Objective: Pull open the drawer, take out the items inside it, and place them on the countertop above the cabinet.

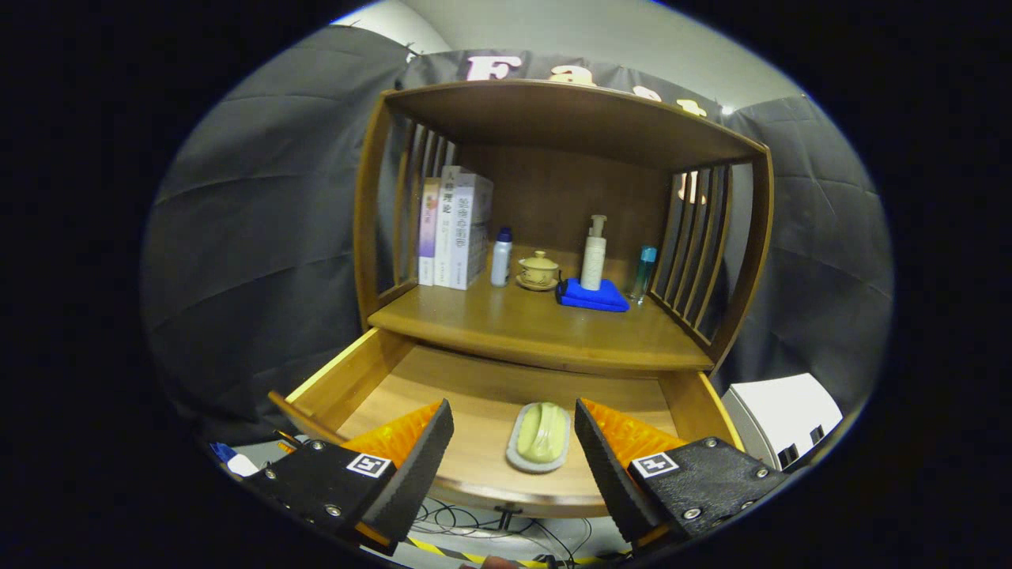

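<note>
The wooden drawer (356, 379) of the cabinet is pulled out toward me. On its floor lies a pale green bar of soap (542, 431) in a light oval dish (522, 458). My gripper (514, 419) hovers above the drawer's front, open, and the soap dish shows in the gap between the two fingers, below them and untouched. Beyond the drawer is the countertop (506, 328), a wooden shelf with slatted sides.
On the countertop stand books (455, 229) at the left, a small white bottle (501, 257), a lidded yellow cup (539, 269), a pump bottle (594, 253) on a folded blue cloth (593, 296), and a teal bottle (643, 274). A white box (783, 415) sits right of the drawer. Cables lie below.
</note>
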